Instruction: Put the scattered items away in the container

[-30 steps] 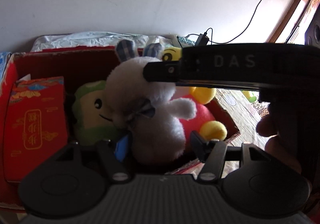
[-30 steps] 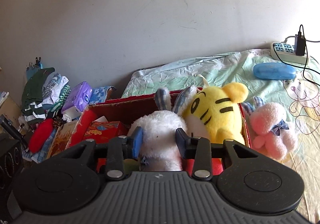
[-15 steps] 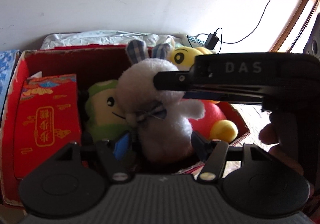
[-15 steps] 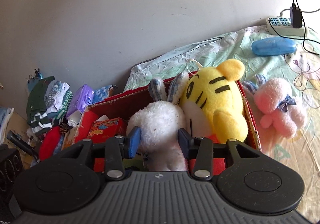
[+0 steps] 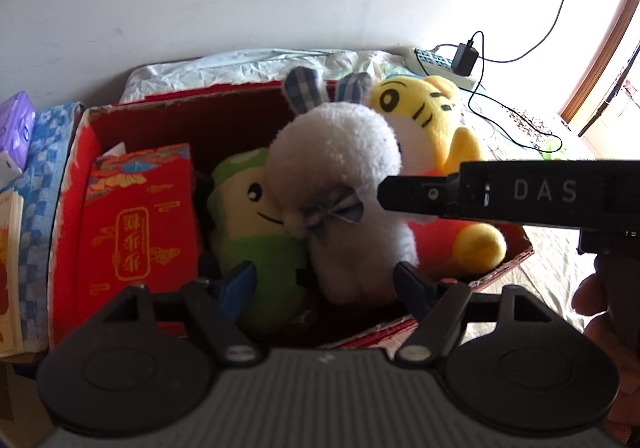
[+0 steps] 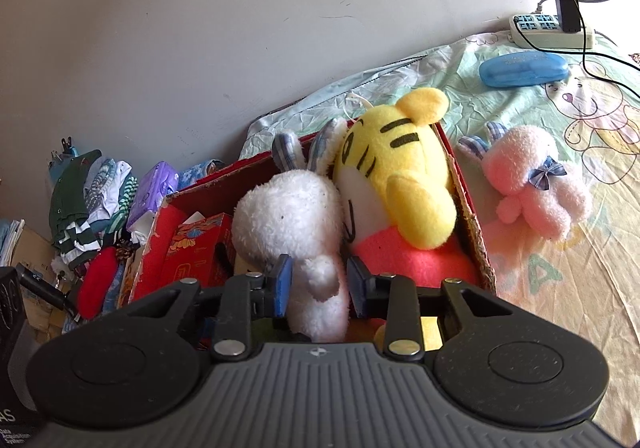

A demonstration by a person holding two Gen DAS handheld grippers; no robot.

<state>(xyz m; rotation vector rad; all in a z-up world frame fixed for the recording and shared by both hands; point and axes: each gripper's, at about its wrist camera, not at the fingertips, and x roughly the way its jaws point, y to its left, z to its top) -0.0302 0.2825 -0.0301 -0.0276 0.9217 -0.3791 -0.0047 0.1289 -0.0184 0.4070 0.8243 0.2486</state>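
Since a second ago our left gripper (image 5: 324,282) has widened, fingers opening around the white fluffy plush rabbit (image 5: 340,184) in the red cardboard box (image 5: 68,176). Our right gripper (image 6: 318,284) is closing on its arm. A yellow plush tiger (image 6: 396,176) crowds alongside; a pink plush rabbit (image 6: 532,184) lies on the bed.

A bed (image 6: 568,248) with a cartoon-print sheet carries a red cardboard box (image 6: 468,208), a pink plush rabbit (image 6: 532,184), a blue case (image 6: 524,69) and a power strip (image 6: 540,28).
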